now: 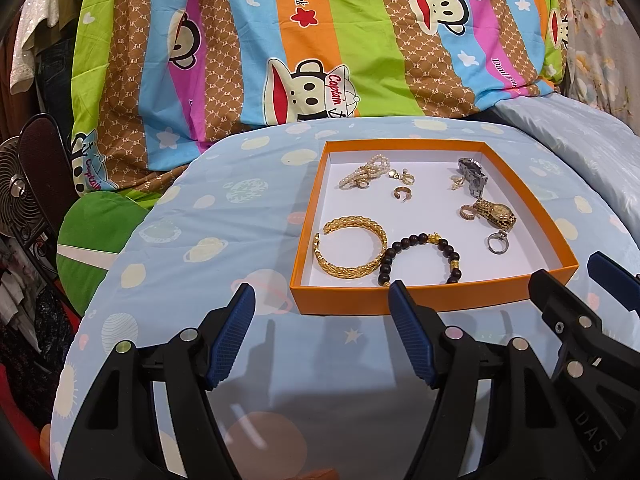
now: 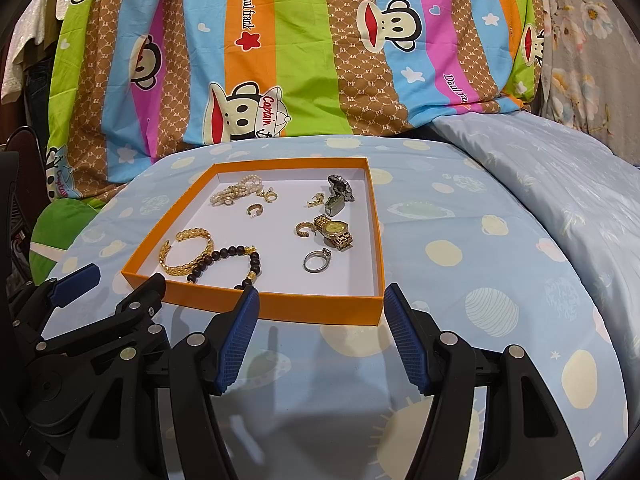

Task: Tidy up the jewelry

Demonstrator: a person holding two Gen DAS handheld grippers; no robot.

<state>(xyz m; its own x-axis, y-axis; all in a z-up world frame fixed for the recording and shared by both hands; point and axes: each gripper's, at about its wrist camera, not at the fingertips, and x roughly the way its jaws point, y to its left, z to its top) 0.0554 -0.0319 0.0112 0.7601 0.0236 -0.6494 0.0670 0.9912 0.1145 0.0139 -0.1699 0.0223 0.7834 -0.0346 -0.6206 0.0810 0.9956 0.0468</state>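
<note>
Two watches, two bracelets, one tray

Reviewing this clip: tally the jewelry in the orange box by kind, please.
In the orange box:
Watches: 2 (gold watch, silver watch)
Bracelets: 3 (gold cuff, dark bead bracelet, pearl strand)
Silver ring: 1
Small gold hoops, rings or earrings: 4, too small to sort
Total: 10
</note>
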